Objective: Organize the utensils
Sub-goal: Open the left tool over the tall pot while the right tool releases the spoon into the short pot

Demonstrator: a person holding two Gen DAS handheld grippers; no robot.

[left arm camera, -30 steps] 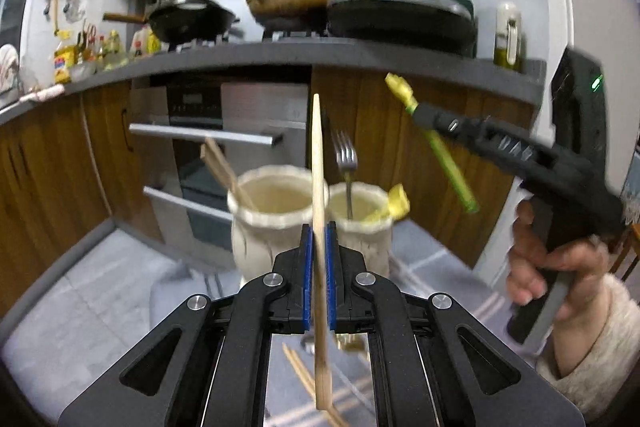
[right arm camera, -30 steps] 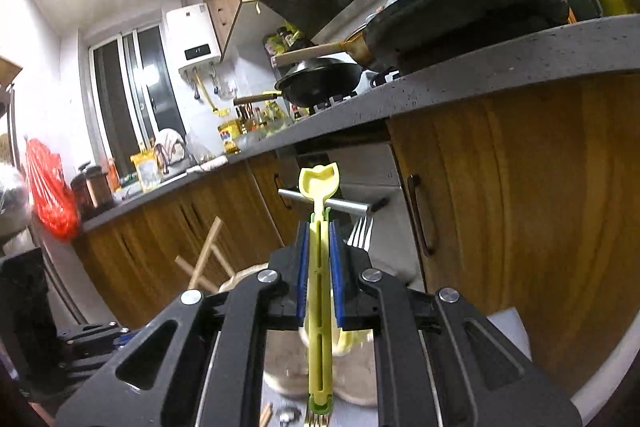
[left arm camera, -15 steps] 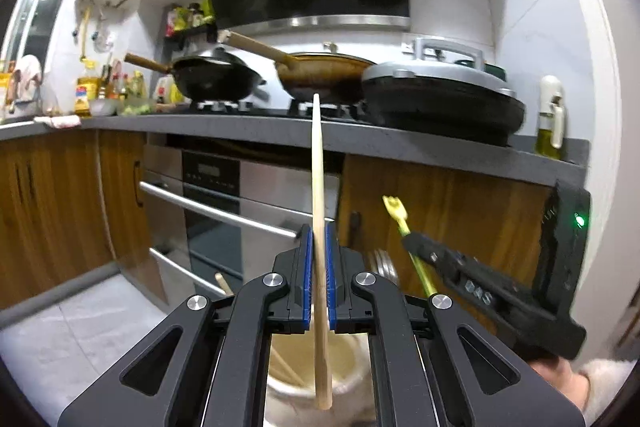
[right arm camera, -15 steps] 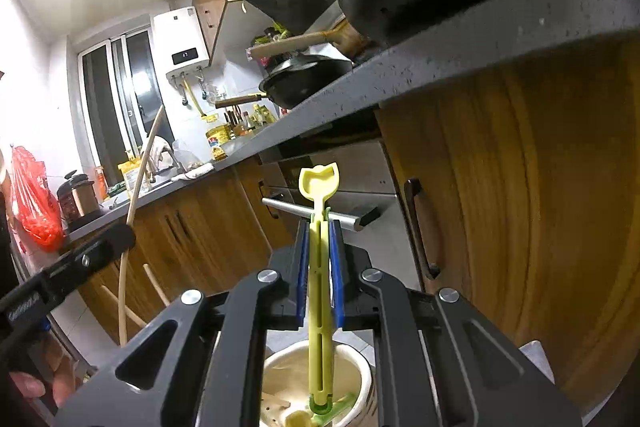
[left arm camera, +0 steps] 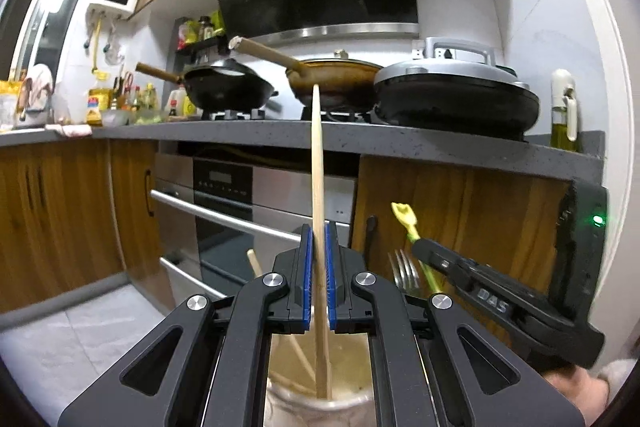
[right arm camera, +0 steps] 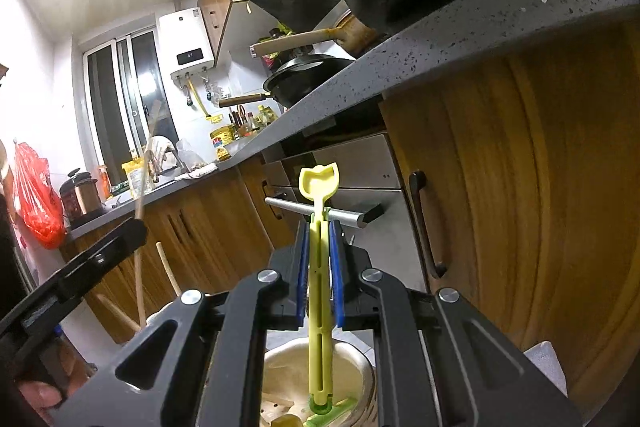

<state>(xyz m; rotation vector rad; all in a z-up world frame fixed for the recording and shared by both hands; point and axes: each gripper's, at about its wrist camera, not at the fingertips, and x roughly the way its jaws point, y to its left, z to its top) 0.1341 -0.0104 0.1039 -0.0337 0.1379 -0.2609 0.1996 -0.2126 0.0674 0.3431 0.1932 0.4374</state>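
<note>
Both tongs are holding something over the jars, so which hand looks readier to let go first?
Probably the left. Its tongs hold the wooden chopstick upright with its lower end already inside the cream jar. The right tongs hold the yellow utensil, whose tip sits only at the other jar's mouth.

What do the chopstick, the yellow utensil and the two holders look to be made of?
Chopstick: likely bamboo or wood, pale tan and matt. Yellow utensil: plastic by its look, bright yellow-green with moulded slots along the handle. Left holder, below the chopstick: probably ceramic, cream inside with a thick pale rim. Right holder, below the utensil: same cream look, so probably ceramic too.
</note>
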